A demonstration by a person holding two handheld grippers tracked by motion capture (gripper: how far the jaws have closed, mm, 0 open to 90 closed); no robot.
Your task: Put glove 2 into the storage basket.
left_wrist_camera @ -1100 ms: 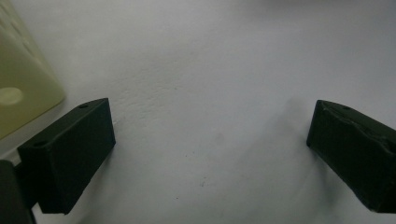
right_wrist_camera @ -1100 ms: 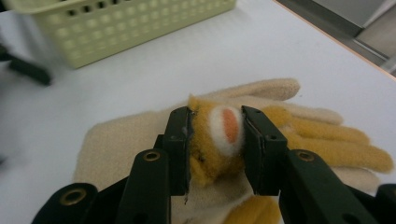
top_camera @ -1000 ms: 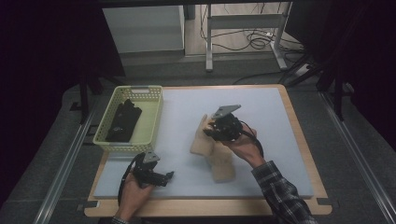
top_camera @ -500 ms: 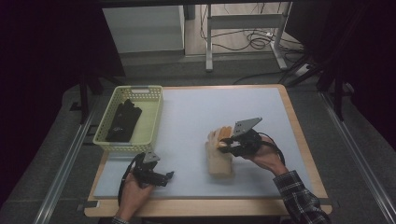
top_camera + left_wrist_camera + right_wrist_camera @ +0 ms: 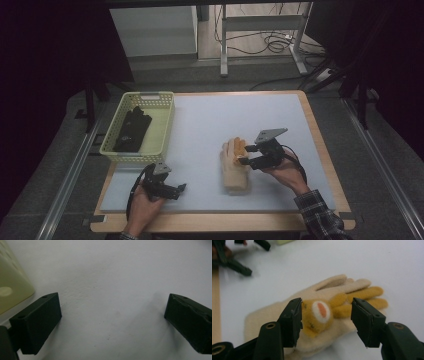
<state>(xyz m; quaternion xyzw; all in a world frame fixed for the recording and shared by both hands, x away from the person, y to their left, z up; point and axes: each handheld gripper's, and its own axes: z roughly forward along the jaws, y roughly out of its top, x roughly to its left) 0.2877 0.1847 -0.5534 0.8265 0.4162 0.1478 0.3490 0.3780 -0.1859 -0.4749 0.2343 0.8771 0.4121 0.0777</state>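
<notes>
— Glove: where is it?

— Flat on the white mat, right of the middle, fingers pointing away from me. It is cream, with a yellow animal patch on the back; the patch has a white spot with an orange centre.

— And your right tongs?

— Low over the glove, from its right side. My jaws have just been opening. The patch sits between them: one jaw is right against it, the other stands clear, so nothing is pinched.

— Your left tongs?

— Near the front edge of the mat, well apart from the glove, jaws wide with bare mat between them.

— Anything else?

— A pale yellow basket at the mat's far left corner, with something black lying in it. The mat lies on a wooden table.
</notes>
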